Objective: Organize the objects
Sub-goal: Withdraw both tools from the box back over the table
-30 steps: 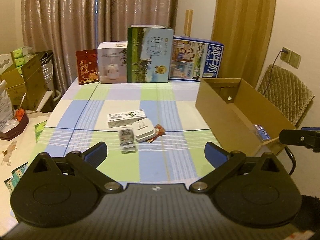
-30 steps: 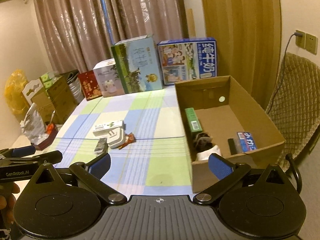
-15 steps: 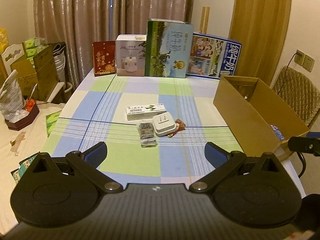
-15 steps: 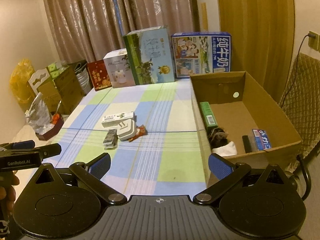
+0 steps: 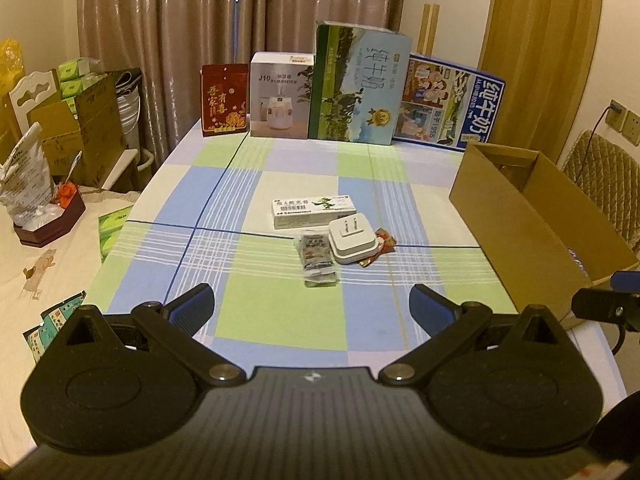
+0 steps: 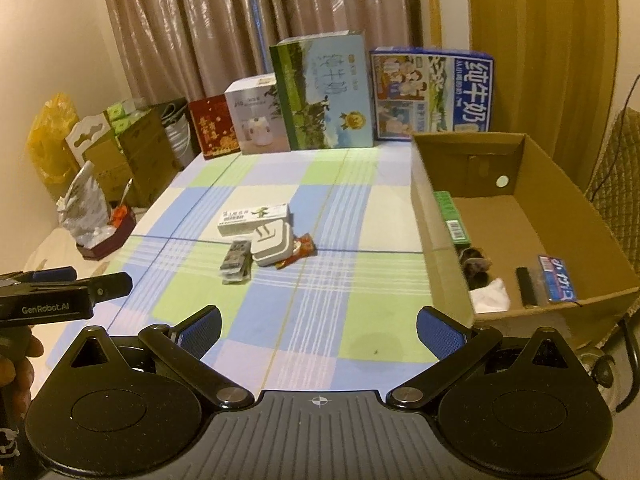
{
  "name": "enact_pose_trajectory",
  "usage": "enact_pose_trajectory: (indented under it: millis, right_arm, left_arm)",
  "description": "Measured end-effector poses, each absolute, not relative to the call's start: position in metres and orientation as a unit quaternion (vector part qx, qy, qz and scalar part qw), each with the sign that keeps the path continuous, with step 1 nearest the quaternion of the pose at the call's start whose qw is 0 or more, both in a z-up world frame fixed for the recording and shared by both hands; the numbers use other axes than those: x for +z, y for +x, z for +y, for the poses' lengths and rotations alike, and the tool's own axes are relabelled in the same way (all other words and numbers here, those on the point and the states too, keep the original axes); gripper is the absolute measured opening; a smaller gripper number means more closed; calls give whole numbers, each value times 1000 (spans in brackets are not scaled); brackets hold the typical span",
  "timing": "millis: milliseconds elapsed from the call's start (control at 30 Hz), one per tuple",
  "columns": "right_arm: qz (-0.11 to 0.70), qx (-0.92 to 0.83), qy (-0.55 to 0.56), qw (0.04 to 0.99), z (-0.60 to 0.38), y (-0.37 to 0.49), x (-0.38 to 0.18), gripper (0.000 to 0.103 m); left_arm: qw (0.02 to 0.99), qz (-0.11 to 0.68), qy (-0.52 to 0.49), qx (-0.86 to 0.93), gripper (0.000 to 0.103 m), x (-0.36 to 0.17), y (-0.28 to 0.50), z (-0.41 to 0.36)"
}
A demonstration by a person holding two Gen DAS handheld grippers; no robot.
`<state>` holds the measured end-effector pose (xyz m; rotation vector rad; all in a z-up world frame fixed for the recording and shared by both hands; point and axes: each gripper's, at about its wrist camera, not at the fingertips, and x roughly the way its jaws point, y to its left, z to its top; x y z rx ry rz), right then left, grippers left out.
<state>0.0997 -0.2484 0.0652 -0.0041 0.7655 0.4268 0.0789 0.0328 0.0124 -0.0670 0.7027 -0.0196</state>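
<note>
Up close, the left gripper (image 5: pixel 311 305) and right gripper (image 6: pixel 319 326) both hang wide open, holding nothing. Farther on, a white plug (image 5: pixel 353 243), dark packet (image 5: pixel 317 258) and long white box (image 5: pixel 314 211) sit together on the checked tablecloth (image 5: pixel 280 312). To the right stands the cardboard box (image 6: pixel 568 200).

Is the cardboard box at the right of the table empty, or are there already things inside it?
Not empty. The right wrist view shows the open cardboard box holding a green carton, a blue packet and other small items.
</note>
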Motion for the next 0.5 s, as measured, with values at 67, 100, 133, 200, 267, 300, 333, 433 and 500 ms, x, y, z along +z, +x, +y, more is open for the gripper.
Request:
enact_pose_trajectory:
  millis: [67,100,133,200,267,300,333,433,500]
  right_arm:
    - [370,209,-4,905,-243,104,60,101]
    - [370,210,-5,905,-241,107,57,101]
    - [371,211,-5,904,-239,110,54,101]
    - [374,210,-7,903,-234,117,47,101]
    - [373,205,-8,905,-231,125,40,101]
    - [369,201,-8,907,-229,129,37,101]
    - [368,198,-8,909,-228,133,34,101]
    - [371,197,-10,907,-223,150,22,101]
    - [374,199,-14,906,-219,161,14,101]
  left_arm:
    - [937,348,-30,-9,102,8,85,35]
    - [937,349,-31,-9,102,6,88,36]
    - [936,351,-32,-9,102,4,90,37]
    - [934,355,-33,-12,102,-1,97,39]
    - [933,357,-31,-12,102,-5,105,40]
    - [933,359,-32,-14,102,-8,109,41]
    - [932,361,-34,-15,102,-10,114,43]
    - [930,366,-35,-16,102,-19,130,44]
    - [929,369,-36,-20,102,-26,141,45]
